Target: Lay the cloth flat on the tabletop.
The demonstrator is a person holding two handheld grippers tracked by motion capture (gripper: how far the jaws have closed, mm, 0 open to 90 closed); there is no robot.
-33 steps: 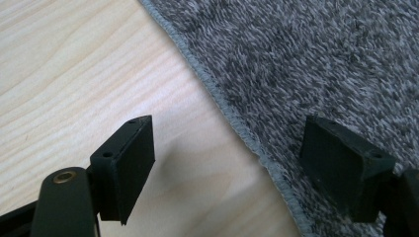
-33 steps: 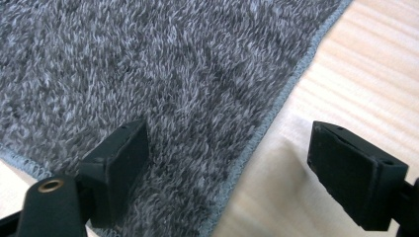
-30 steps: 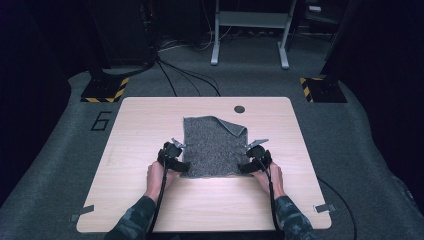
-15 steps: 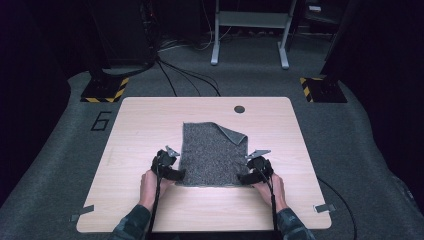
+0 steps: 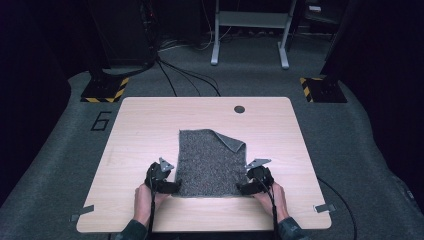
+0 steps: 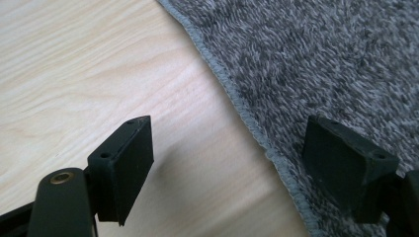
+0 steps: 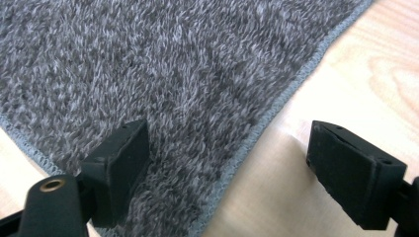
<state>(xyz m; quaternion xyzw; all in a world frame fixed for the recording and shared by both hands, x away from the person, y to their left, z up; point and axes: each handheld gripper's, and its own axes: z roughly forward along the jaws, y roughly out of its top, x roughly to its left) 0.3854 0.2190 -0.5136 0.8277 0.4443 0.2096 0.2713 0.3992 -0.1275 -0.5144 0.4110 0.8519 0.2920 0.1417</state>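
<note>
Both hands are resting low near the tabletop's near edge, the left tool point(image 5: 172, 186) and right tool point(image 5: 243, 187) gaping wide, empty.

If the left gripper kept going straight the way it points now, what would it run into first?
Most likely the grey towel. The left gripper has its jaws open and straddles the towel's hemmed side edge, one jaw over the bare wooden table, the other over the cloth. How high it rides above the cloth is unclear.
</note>
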